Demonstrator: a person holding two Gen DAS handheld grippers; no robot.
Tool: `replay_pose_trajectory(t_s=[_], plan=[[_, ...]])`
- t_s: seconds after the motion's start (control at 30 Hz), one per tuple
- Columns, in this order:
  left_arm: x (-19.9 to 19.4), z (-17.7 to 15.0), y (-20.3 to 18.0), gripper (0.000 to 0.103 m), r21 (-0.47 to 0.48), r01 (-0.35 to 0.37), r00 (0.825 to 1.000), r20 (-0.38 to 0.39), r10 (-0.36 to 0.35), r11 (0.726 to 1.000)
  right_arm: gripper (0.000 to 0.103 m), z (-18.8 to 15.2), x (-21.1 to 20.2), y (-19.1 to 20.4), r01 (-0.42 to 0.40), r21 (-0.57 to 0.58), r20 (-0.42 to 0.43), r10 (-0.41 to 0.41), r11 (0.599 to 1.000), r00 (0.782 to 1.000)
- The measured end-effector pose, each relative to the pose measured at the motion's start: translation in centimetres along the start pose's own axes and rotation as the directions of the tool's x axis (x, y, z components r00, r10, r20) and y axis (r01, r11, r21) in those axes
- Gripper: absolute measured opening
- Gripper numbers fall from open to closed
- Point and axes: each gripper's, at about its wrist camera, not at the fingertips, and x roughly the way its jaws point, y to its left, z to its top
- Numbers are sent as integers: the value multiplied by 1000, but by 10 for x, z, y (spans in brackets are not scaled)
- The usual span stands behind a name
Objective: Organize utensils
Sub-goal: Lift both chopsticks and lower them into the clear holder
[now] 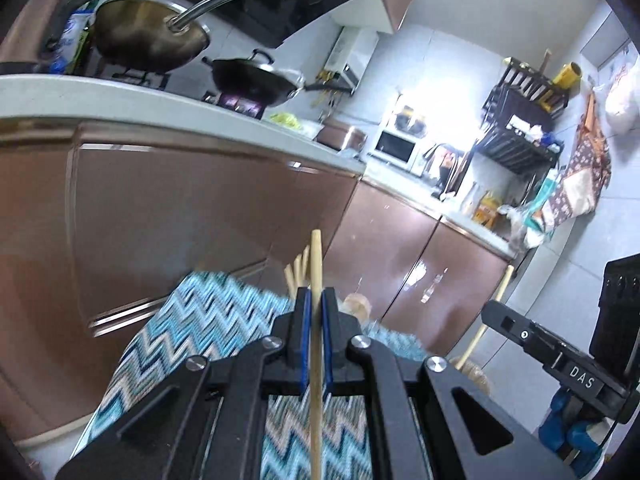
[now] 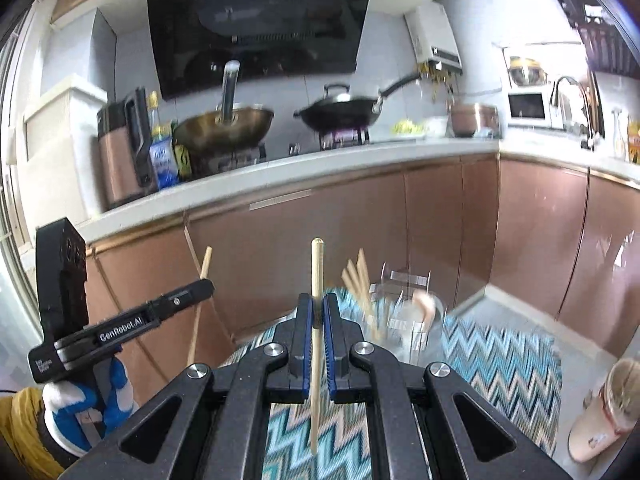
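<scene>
The left gripper (image 1: 316, 308) pinches a chopstick (image 1: 316, 272) pointing to 12 o'clock, long axis along the fingers. The right gripper (image 2: 317, 312) clamps another chopstick (image 2: 317, 268), also upright toward 12. More chopsticks (image 2: 356, 280) stand at 1 o'clock in a clear holder (image 2: 408, 312) on the zigzag cloth (image 2: 500, 352); cabinets (image 2: 360, 216) lie beyond.

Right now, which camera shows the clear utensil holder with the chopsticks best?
The right wrist view: the clear utensil holder shows nearly whole, though blurred. In the left wrist view, the left hand-held gripper hides it; only wooden chopstick tips show.
</scene>
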Motion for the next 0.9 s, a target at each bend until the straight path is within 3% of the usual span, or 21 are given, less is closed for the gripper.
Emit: replay_pose_trajectory(t_s=[0.23,0.47,0.63,0.9], plan=[[60,45,-12,5,-14,53,993,109,-51,999,6,42,29,-24,14,-10,150,-13,1000,989],[131,68,-17,5,-19,5,976,218,-1,1000,6,51,81,-59,34,-7,186,-32,999,982],[179,67,-15,5,-35,-28,971,238,35,999,6,45,118,-82,30,6,173,-30,1000,984],[234,35,-5,5,-66,-108,955,270,122,992,6,23,155,-96,75,-9,146,-73,997,987]])
